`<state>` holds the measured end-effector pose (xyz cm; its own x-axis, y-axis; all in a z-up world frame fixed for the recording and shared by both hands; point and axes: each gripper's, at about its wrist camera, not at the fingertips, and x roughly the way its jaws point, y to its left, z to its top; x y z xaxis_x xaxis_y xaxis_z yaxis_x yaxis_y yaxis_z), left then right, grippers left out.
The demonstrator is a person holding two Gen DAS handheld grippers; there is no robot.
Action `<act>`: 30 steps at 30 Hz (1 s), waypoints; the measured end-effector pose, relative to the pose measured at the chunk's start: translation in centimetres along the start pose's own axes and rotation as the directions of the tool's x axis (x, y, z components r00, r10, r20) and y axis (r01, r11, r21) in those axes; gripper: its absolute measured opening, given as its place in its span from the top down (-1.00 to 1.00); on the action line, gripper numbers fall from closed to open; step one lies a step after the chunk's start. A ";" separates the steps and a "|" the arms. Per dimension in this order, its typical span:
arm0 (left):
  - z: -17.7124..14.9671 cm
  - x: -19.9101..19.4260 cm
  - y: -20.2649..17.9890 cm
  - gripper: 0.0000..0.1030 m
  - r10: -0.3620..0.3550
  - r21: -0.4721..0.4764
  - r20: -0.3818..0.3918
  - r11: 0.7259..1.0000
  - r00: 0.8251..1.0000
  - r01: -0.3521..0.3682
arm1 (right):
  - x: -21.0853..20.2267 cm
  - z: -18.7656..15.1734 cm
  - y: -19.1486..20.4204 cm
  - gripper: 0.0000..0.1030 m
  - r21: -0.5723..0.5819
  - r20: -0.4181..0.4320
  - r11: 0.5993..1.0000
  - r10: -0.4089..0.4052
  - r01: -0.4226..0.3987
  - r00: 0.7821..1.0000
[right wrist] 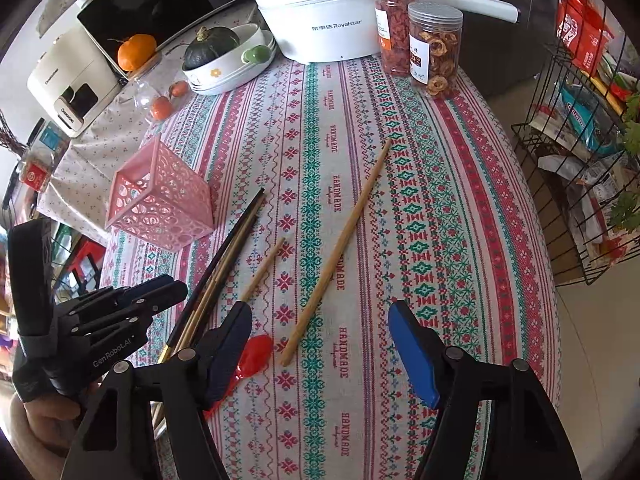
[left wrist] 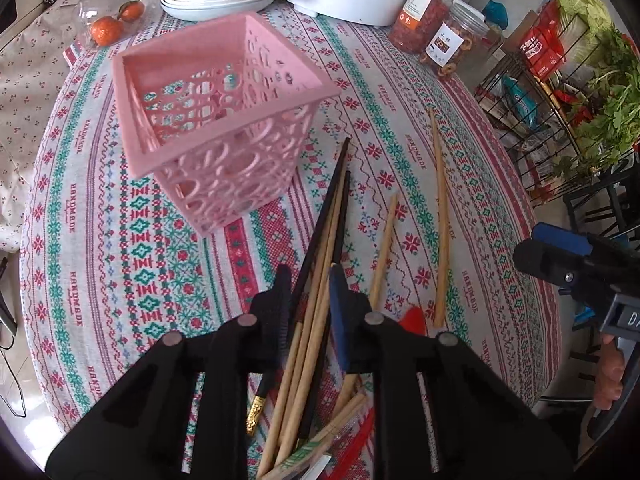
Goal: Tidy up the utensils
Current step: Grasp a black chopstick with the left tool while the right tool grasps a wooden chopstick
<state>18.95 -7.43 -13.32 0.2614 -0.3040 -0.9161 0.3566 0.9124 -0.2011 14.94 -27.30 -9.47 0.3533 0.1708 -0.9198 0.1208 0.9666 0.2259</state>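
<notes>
Several chopsticks (left wrist: pixel 316 280), two black and the rest bamboo, run lengthwise between the left gripper (left wrist: pixel 310 296) fingers, which stand close either side of the bundle; whether they press on it I cannot tell. The bundle's long axis points far and slightly right, tips ending just right of the pink basket (left wrist: pixel 216 120), which stands upright, far and left of those fingers. The basket looks bare of utensils as far as its lattice shows. I judge the coming move turns on this: the bundle lies flat along the fingers while the basket mouth faces up, so the sticks must be tipped toward upright and carried far-left to drop in.

Two loose bamboo sticks lie to the right: a long stick (right wrist: pixel 340 248) slanting from near-left to far-right, and a short stick (right wrist: pixel 264 268) near the bundle. A red spoon (right wrist: pixel 250 356) rests beside the right gripper (right wrist: pixel 320 344), whose fingers are wide apart and hold nothing. That gripper is nearer the long stick, its near end lying between the fingers on the tablecloth (right wrist: pixel 440 200)
</notes>
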 end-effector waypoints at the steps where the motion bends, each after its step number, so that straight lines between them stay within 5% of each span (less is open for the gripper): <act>1: 0.2 0.3 -0.4 0.64 0.018 0.012 0.002 1.000 1.000 -0.018 | 0.3 0.2 -0.1 -0.39 0.005 -0.007 1.000 0.002 -0.002 1.000; 9: 1.2 3.2 -0.6 0.73 0.106 0.019 -0.007 0.994 0.994 -0.106 | 0.9 0.7 -0.2 -0.39 0.007 -0.008 1.000 -0.014 0.014 1.000; 16: 1.3 3.6 0.9 0.81 0.062 -0.059 -0.002 0.996 0.998 -0.062 | 2.0 0.9 -1.1 -0.39 0.036 -0.033 0.998 -0.048 0.049 0.998; 30: -0.7 -1.2 1.3 0.84 0.064 -0.010 0.066 0.998 0.996 -0.063 | 5.3 2.1 -1.8 -0.39 0.064 -0.066 0.994 -0.084 0.089 0.994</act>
<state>18.46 -5.72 -12.74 0.3423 -0.2628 -0.9021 0.3306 0.9324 -0.1462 18.56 -28.58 -14.10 0.2800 0.1009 -0.9547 0.2110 0.9637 0.1637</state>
